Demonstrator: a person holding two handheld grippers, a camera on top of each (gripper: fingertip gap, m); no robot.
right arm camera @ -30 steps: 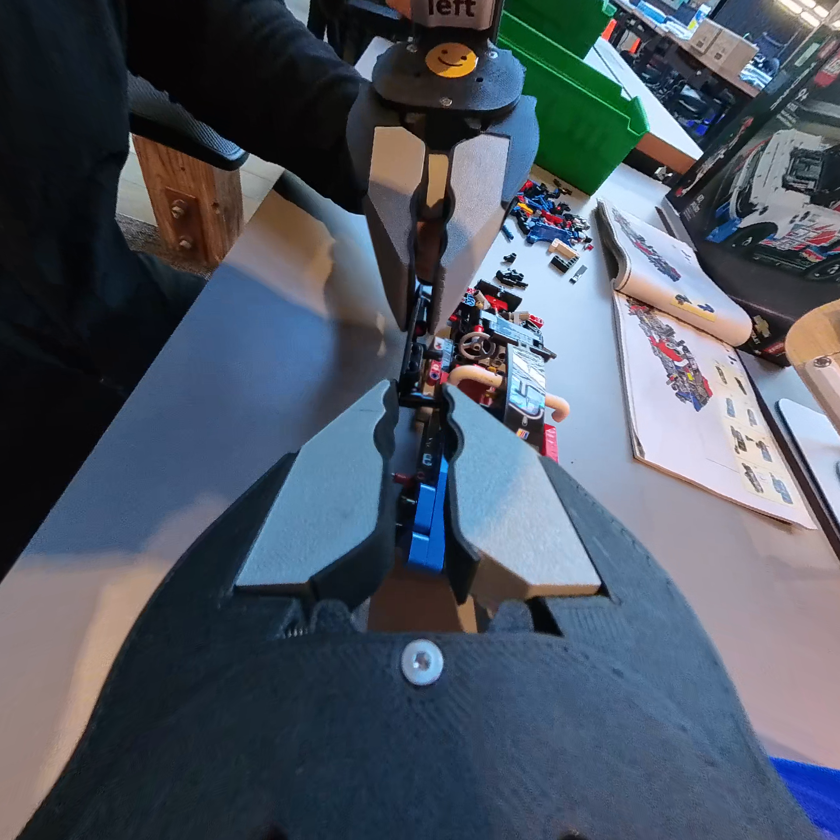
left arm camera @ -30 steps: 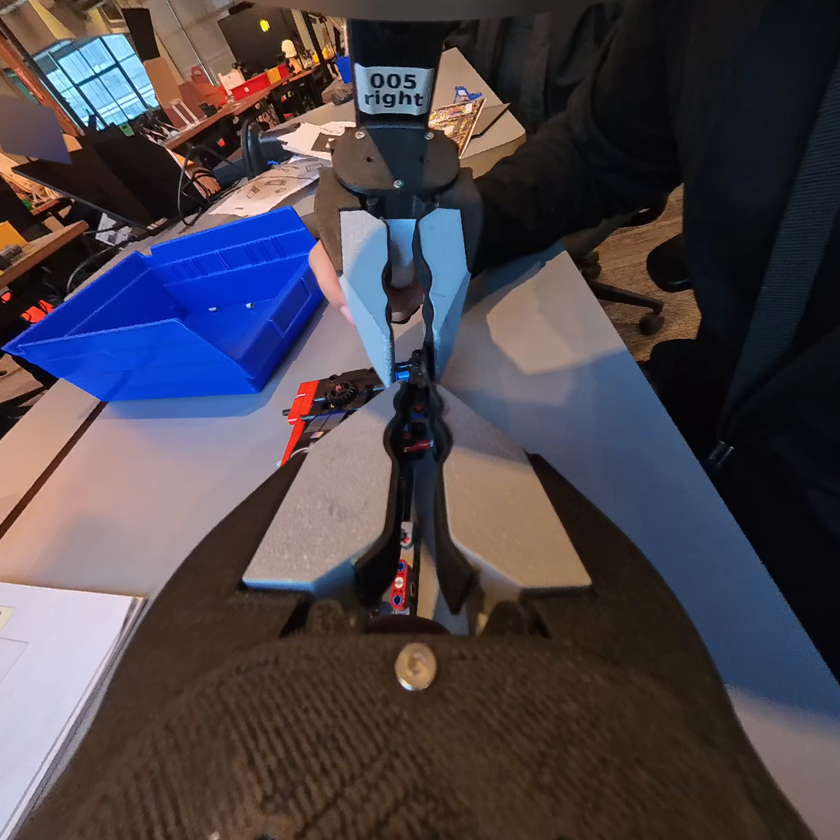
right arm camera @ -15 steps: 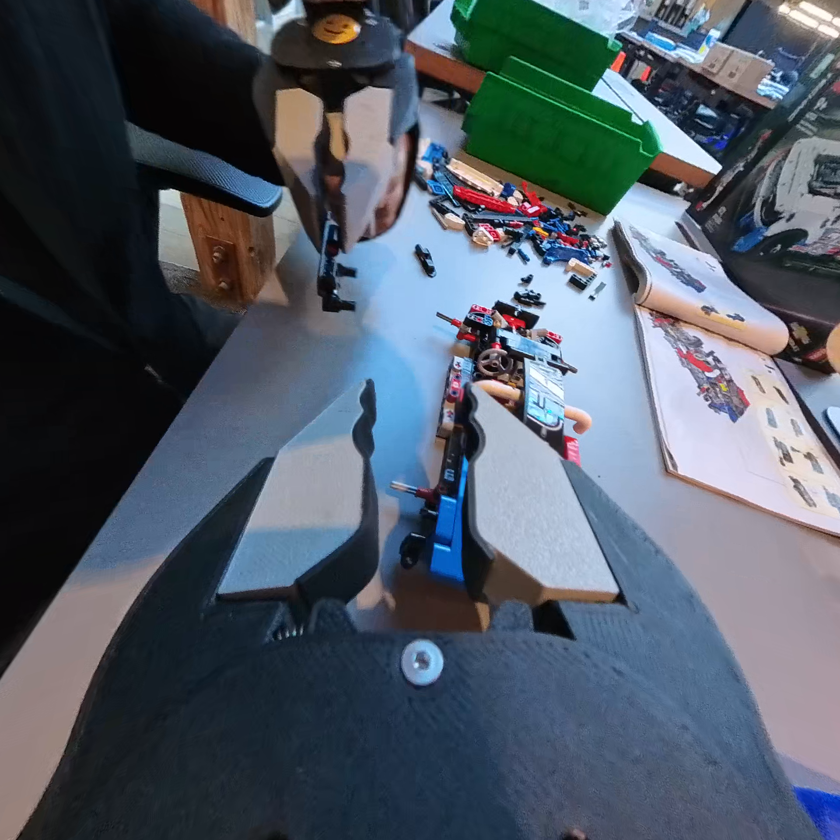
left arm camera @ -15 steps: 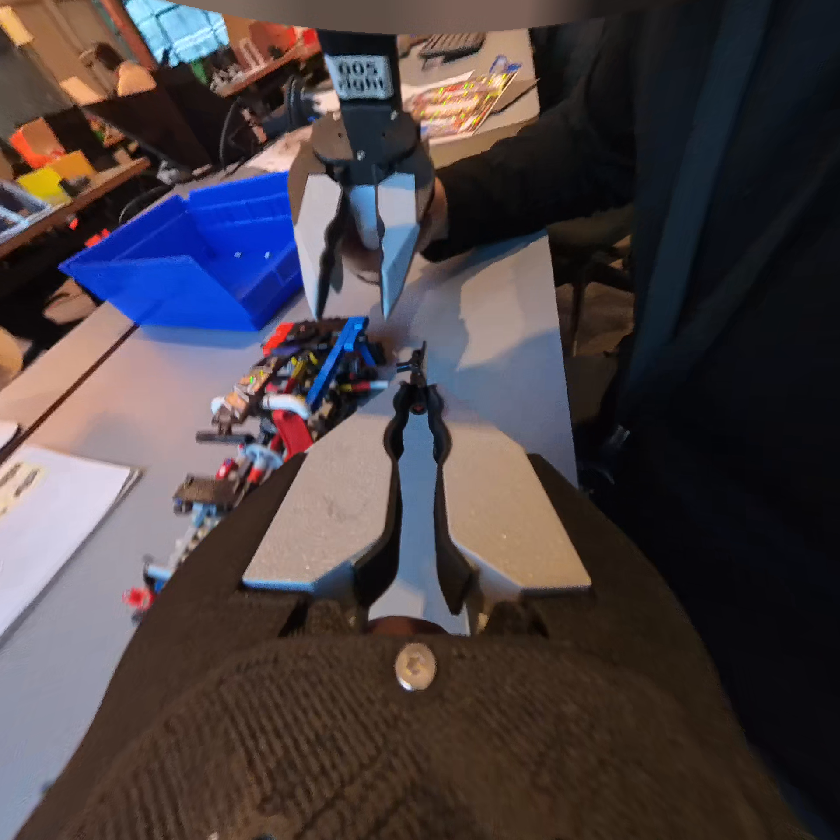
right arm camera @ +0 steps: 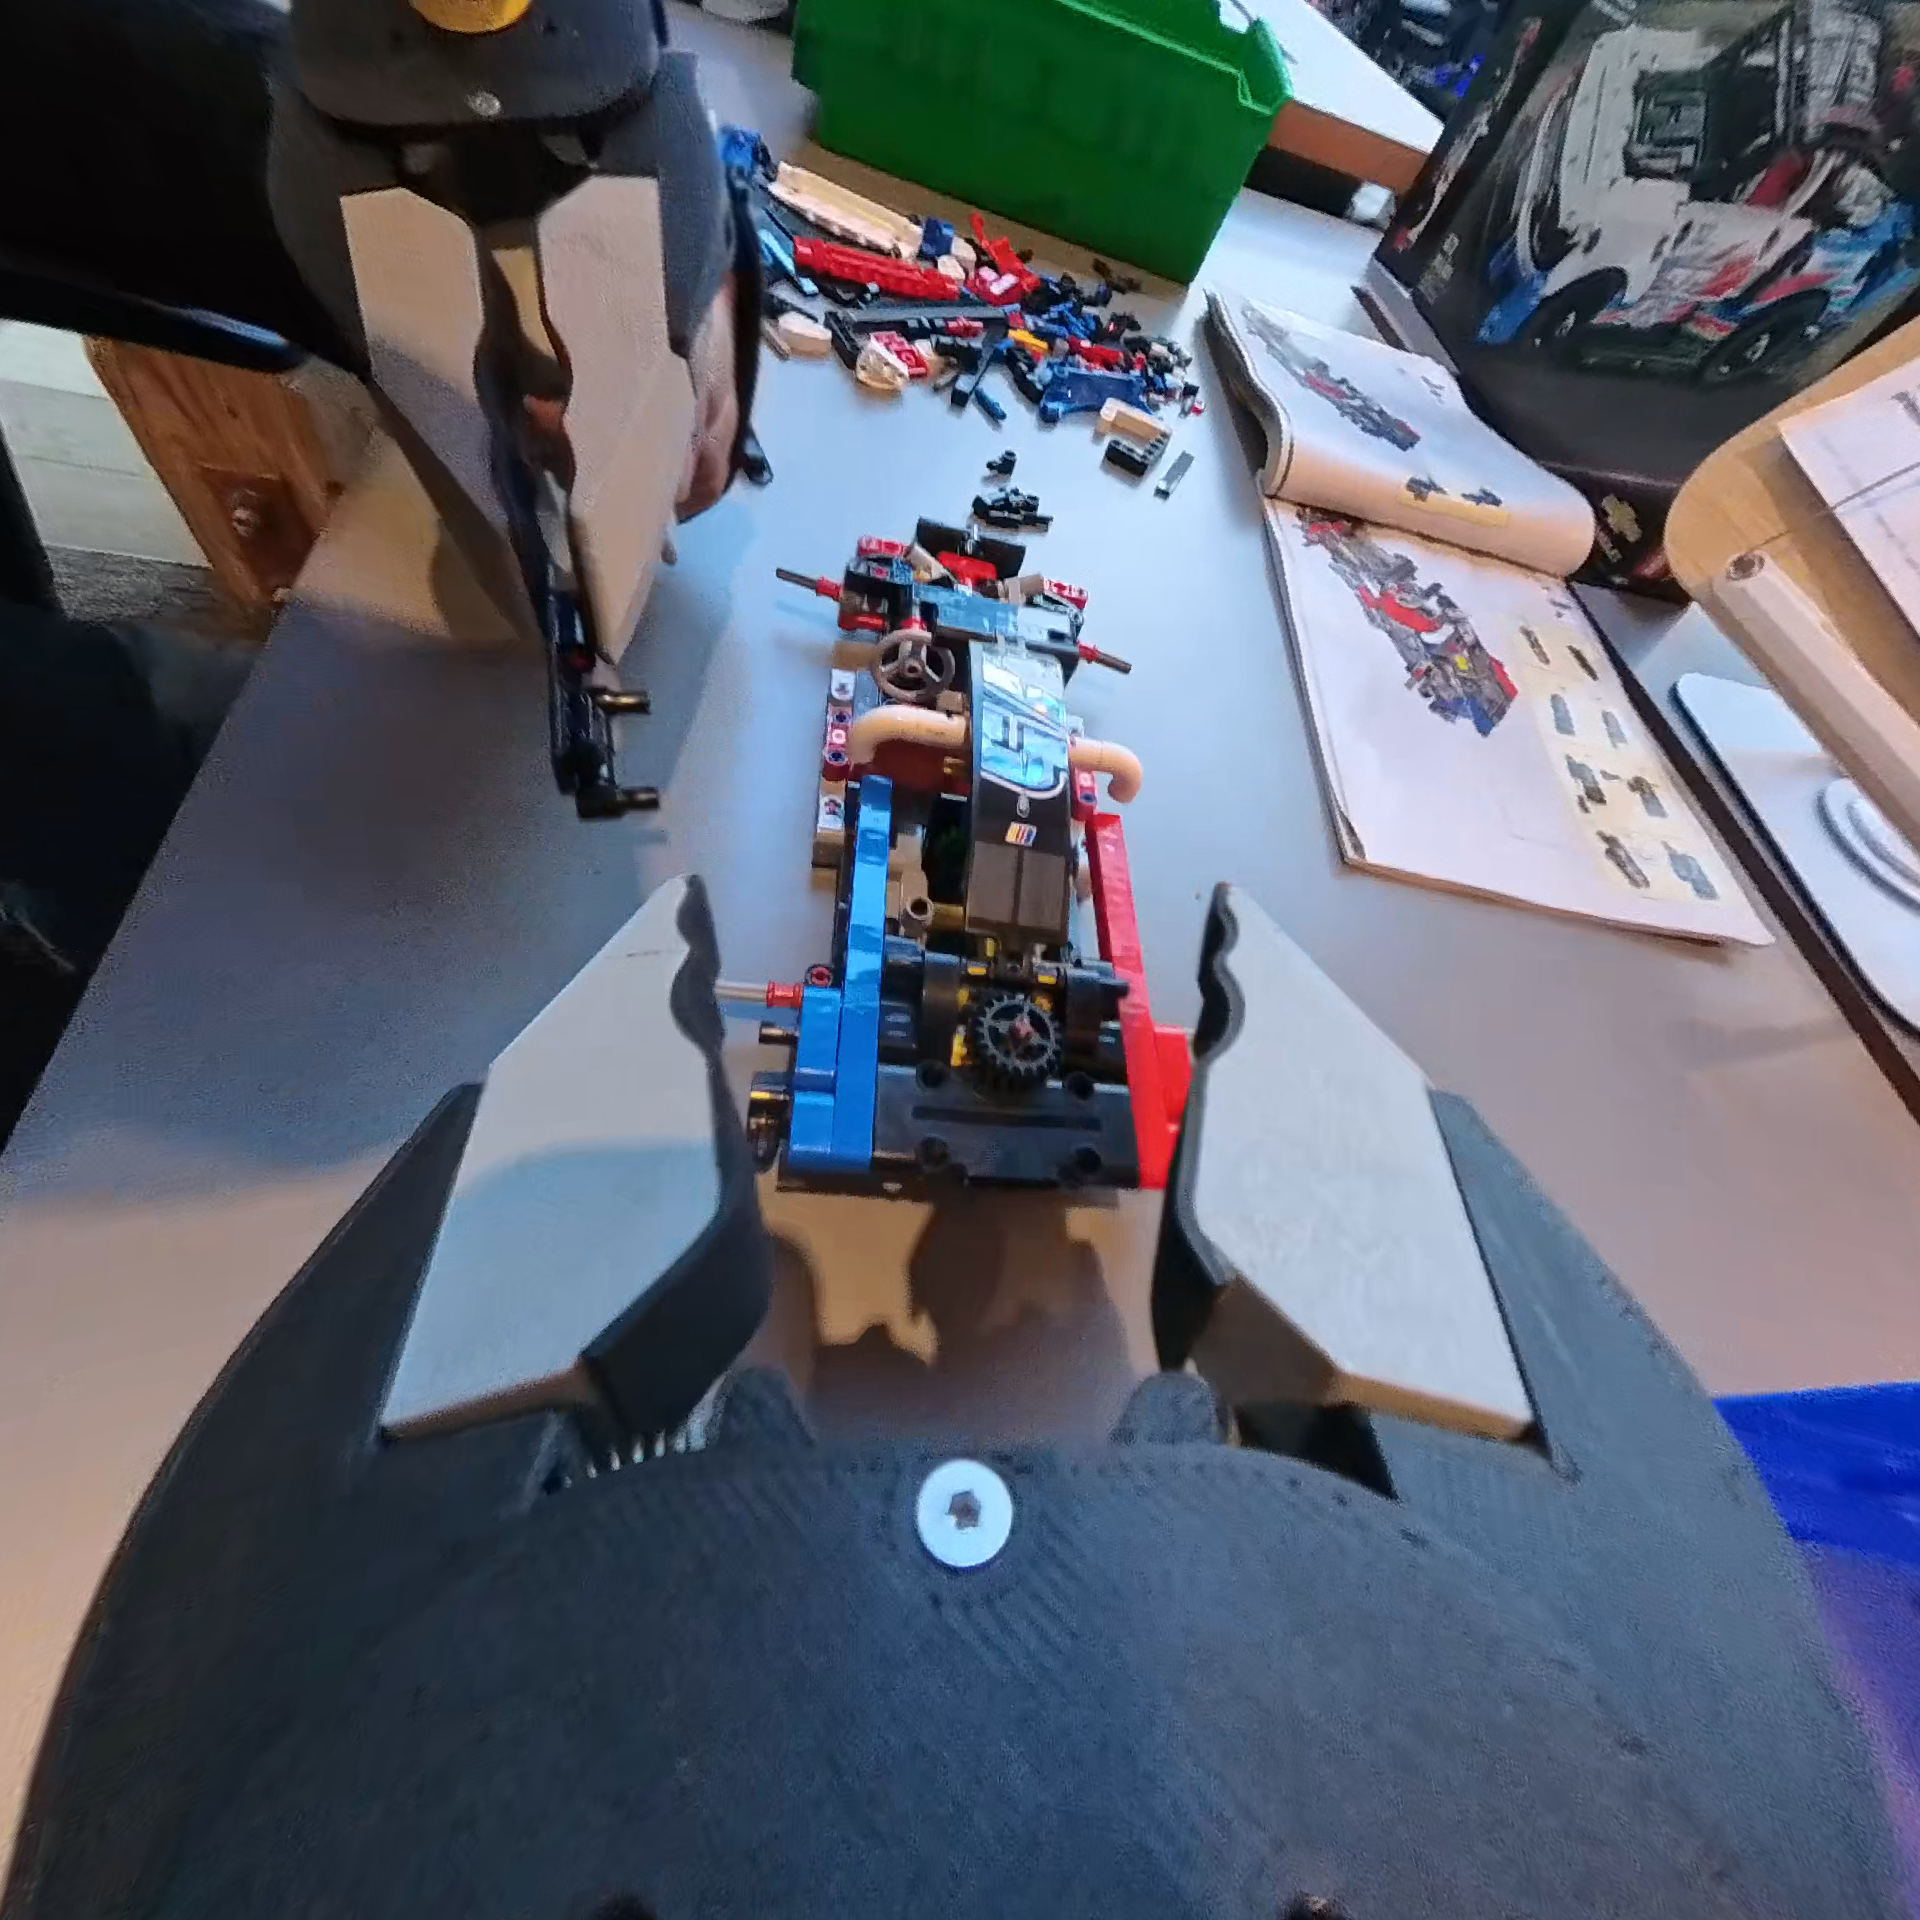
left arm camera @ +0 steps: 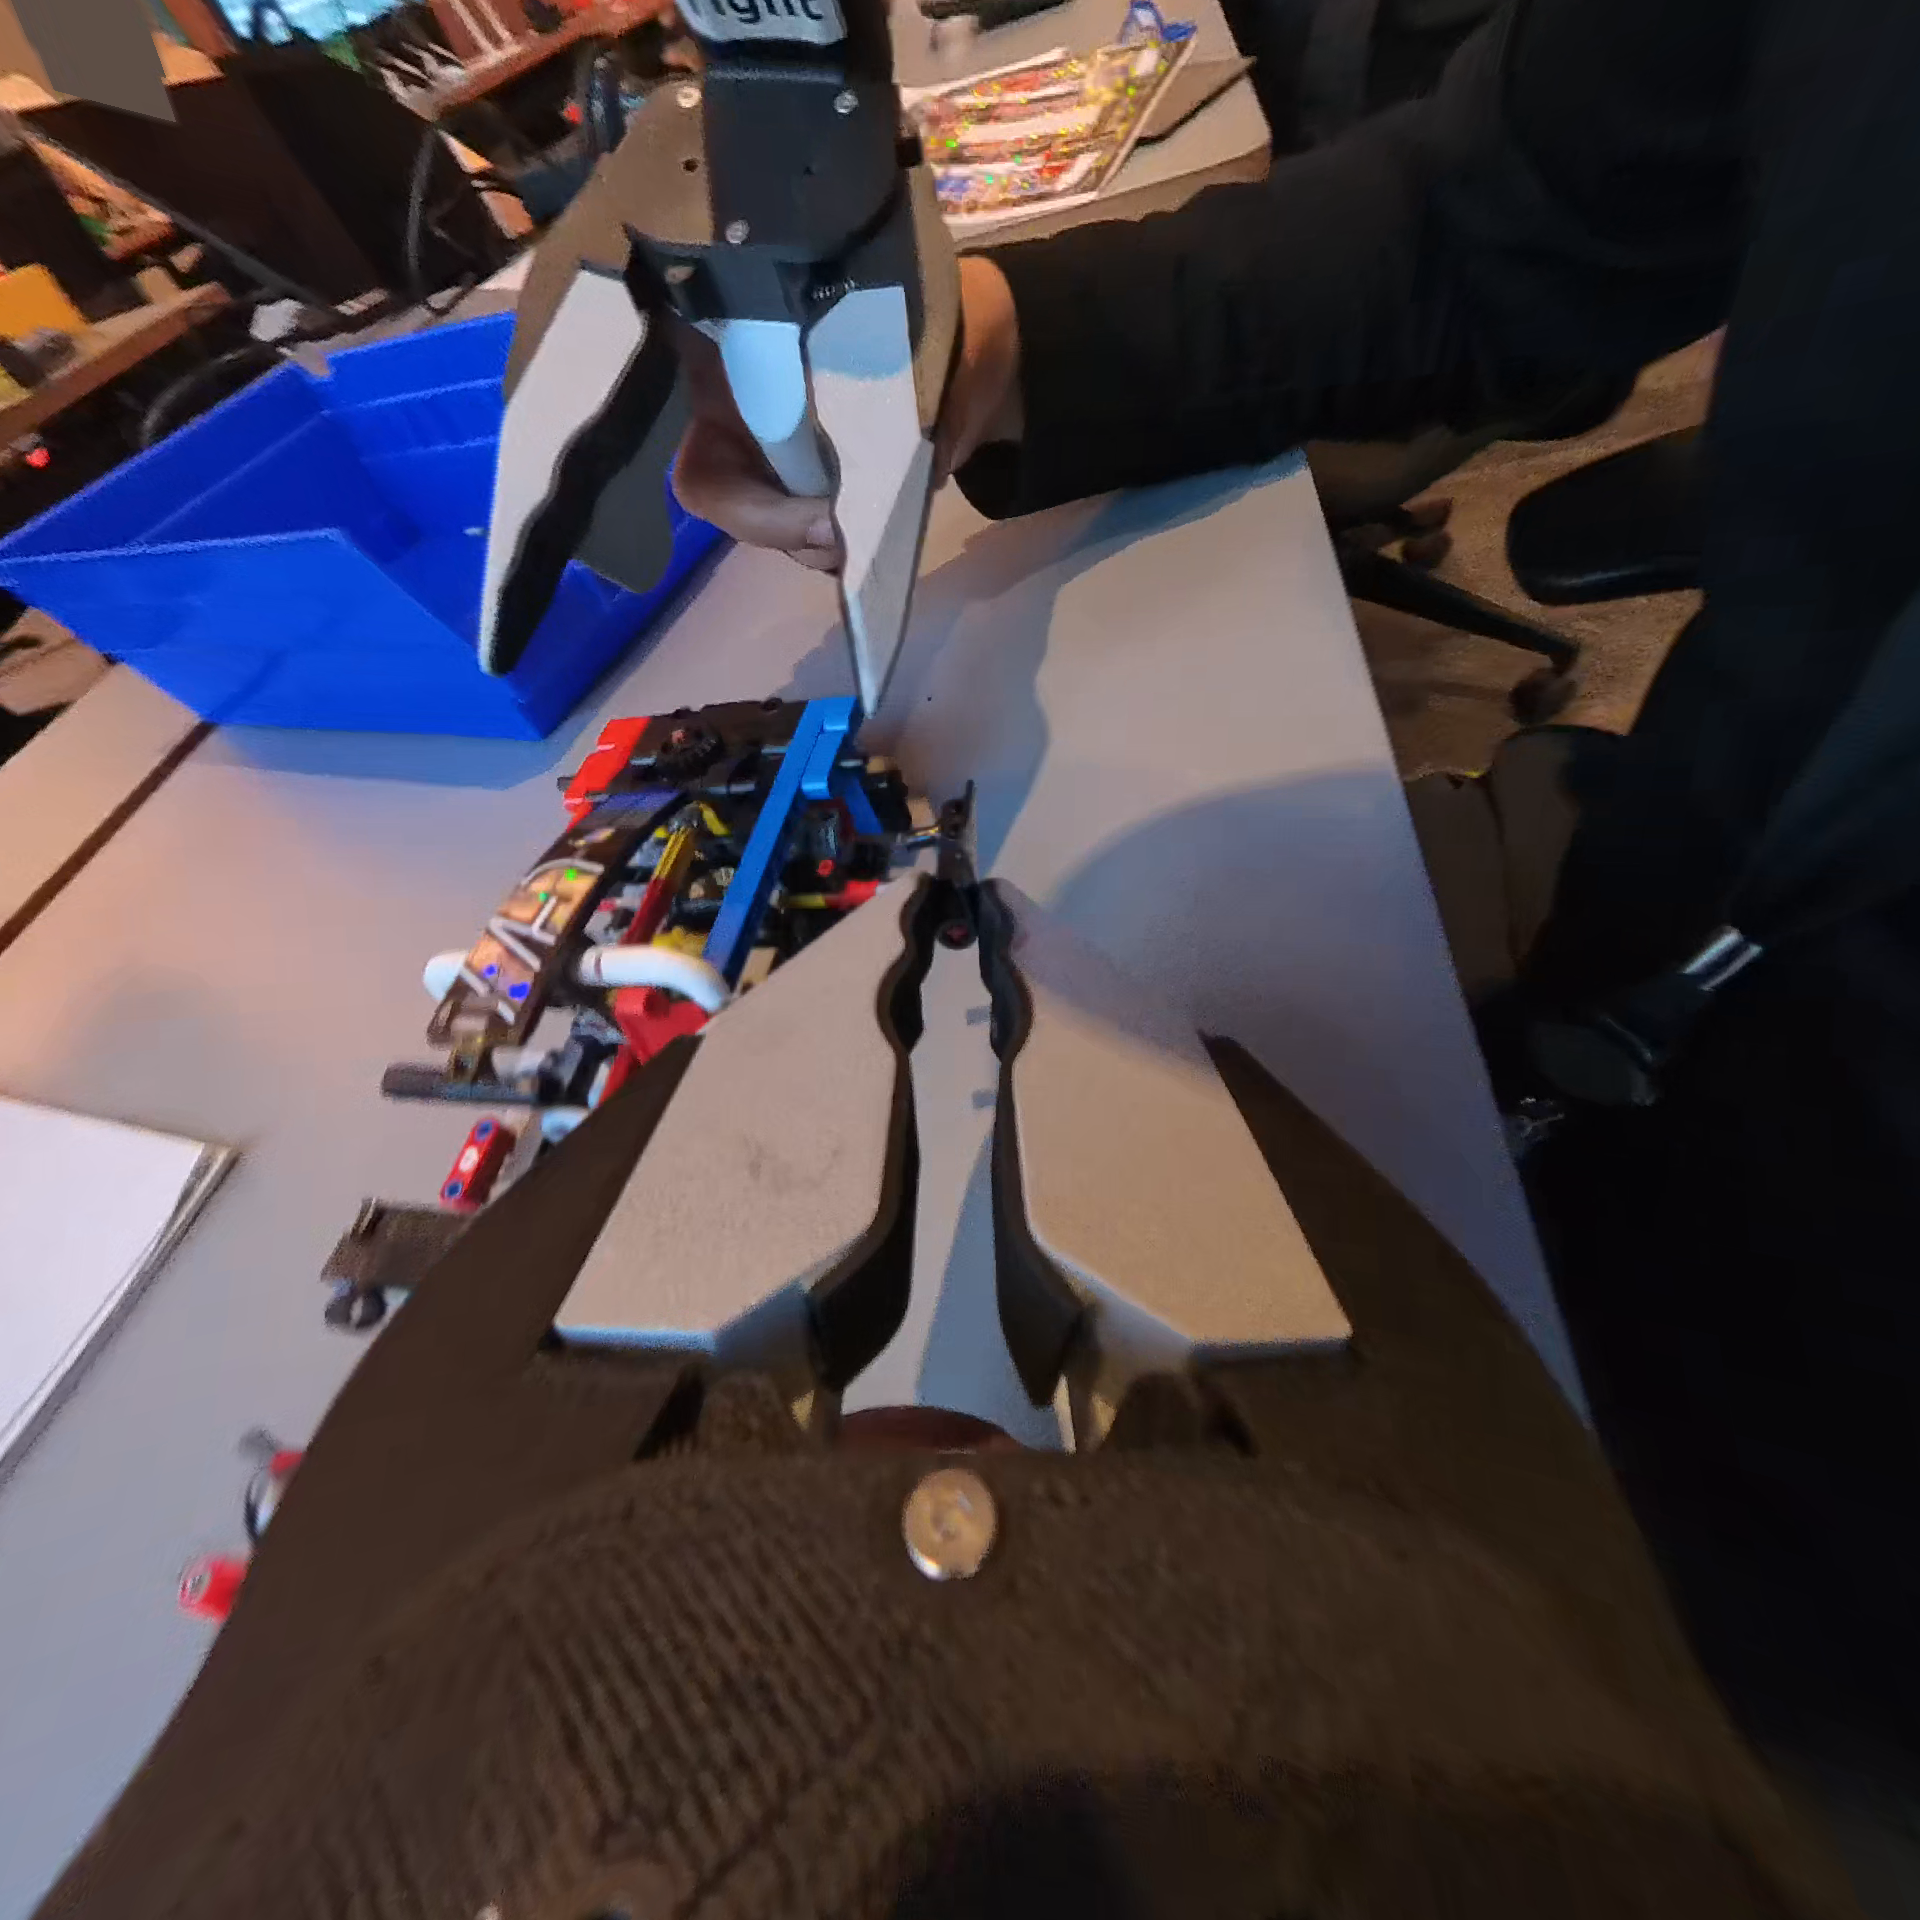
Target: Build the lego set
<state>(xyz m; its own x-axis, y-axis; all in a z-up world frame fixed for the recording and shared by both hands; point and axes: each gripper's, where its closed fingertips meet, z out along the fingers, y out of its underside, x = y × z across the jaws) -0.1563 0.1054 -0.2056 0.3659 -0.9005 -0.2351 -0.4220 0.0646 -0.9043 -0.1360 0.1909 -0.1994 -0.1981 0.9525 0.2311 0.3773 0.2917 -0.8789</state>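
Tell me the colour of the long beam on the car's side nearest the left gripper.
Blue beam, clearest in the right wrist view.

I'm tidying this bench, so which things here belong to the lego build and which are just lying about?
Part of the build:
car frame
small black piece in the left hand-held gripper
loose pieces
instruction book
lego box

Lying about:
blue bin
green bin
white papers

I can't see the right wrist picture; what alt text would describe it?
An open right gripper straddles the rear of a half-built toy car on a grey table. The left gripper holds a small black piece nearby; loose bricks, a green bin and an open booklet lie beyond.
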